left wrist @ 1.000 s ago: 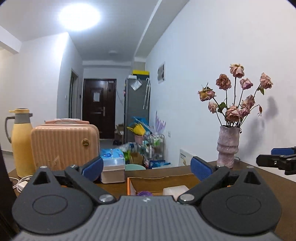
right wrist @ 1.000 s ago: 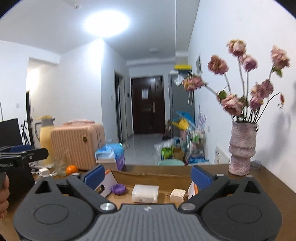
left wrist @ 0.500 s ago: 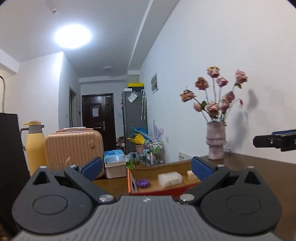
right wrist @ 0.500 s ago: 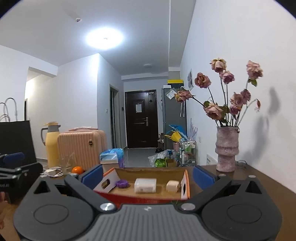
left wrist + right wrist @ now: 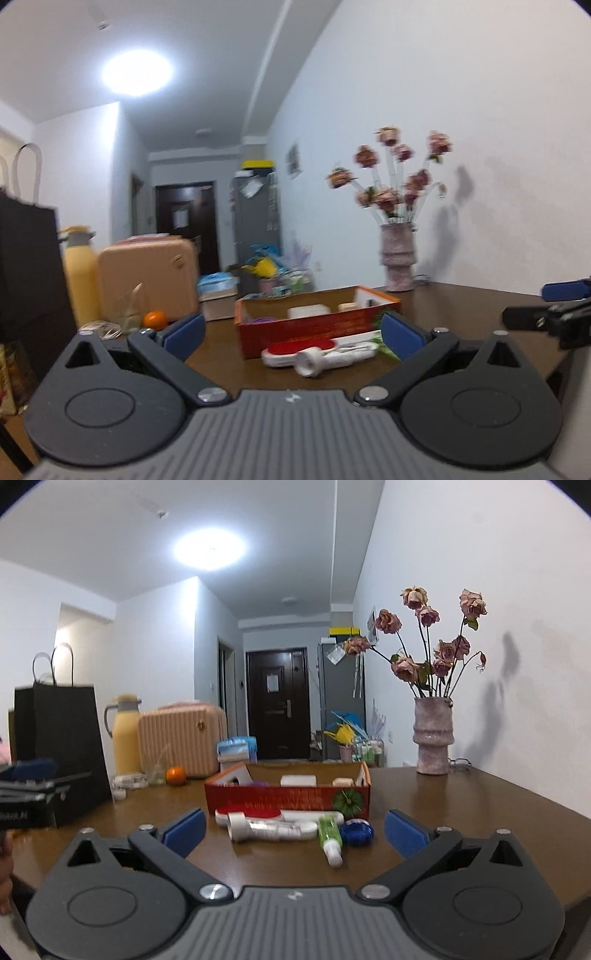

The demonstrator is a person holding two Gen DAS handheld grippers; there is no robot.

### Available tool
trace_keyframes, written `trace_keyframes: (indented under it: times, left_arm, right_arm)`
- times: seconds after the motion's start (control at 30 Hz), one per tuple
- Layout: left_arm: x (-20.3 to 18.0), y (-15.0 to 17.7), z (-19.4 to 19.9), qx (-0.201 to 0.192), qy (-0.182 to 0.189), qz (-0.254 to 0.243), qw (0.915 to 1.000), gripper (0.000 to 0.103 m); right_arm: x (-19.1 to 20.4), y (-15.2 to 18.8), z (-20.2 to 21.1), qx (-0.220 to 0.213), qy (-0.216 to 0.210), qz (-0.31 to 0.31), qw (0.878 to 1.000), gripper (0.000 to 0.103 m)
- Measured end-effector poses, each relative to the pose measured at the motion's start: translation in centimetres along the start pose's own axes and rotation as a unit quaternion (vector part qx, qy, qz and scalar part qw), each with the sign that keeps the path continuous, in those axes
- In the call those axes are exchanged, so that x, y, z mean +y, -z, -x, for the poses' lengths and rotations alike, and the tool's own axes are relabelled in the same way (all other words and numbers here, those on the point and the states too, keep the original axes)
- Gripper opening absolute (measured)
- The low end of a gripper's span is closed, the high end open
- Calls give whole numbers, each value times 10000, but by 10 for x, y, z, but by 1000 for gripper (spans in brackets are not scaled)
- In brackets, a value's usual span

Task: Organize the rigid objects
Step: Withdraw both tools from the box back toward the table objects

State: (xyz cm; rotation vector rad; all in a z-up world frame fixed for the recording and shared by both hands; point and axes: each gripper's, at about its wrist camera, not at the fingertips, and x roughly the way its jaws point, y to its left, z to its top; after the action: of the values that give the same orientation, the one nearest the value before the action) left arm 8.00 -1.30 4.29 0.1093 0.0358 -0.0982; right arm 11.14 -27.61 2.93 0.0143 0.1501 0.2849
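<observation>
Just near the red cardboard box (image 5: 288,798) on the brown table (image 5: 461,812) lie the loose items, a white tube (image 5: 273,829), a green-capped tube (image 5: 330,836), a blue round lid (image 5: 357,832) and a red-and-white brush (image 5: 255,814), probably awaiting sorting into the box, which already holds small white pieces. Left gripper (image 5: 291,332) and right gripper (image 5: 293,829) both hover spread and empty, set back from the cluster.

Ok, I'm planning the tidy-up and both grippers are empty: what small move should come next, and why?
Probably ease the open right gripper forward and down toward the green tube. It lies loose on the table, nearest that gripper, in front of the red box, not yet in it.
</observation>
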Motion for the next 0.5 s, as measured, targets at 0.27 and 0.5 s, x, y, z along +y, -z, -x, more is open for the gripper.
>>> trace_keyframes:
  times: [0.27, 0.5]
  left_arm:
    - [-16, 6, -8, 200, 224, -62, 9995, 103]
    - [-12, 16, -43, 780, 110, 39, 9969, 103]
  right_arm:
    - [1, 9, 9, 114, 201, 331, 9992, 103]
    - [-18, 20, -11, 369, 252, 71, 9990, 103]
